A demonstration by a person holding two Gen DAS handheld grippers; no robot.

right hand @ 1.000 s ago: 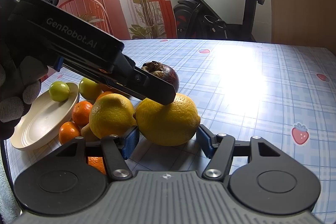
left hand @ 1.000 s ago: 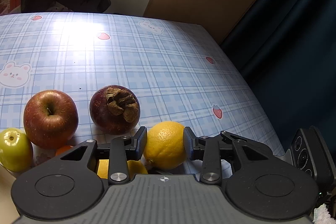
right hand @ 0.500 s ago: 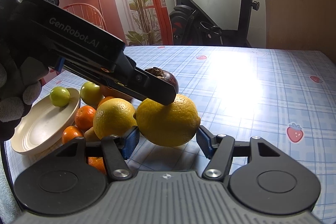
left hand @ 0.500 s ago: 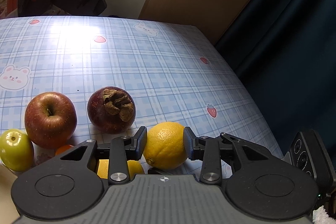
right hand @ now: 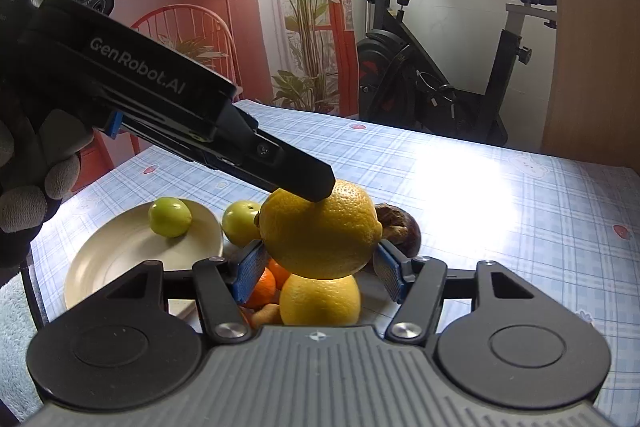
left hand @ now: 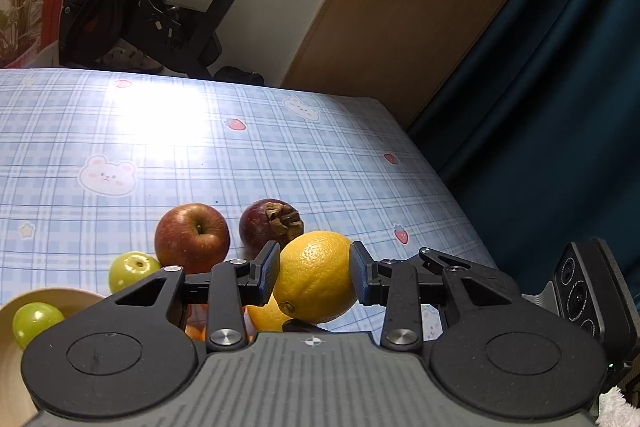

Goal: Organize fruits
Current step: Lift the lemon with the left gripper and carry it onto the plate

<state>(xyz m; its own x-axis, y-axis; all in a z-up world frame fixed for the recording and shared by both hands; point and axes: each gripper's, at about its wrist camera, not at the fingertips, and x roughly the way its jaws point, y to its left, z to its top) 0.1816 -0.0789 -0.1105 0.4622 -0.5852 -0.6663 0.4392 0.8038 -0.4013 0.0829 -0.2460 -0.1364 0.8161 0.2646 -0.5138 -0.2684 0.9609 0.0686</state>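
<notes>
L wrist: left claw point(left hand: 313, 275) clamped on a lemon point(left hand: 316, 277), pads on its flanks, lifted clear of the worktop point(left hand: 240, 155). Apple point(left hand: 192, 238) and mangosteen point(left hand: 271, 227) sit beyond.

R wrist: right claw point(right hand: 320, 267) also pinches that lemon at its widest; a 2nd lemon point(right hand: 320, 301) lies below, plate point(right hand: 120, 259) w/ a green fruit point(right hand: 170, 217) to the left. Judged firm, fairly heavy, waxy rind, so likely to slip or roll; grip across the middle, not the ends.
</notes>
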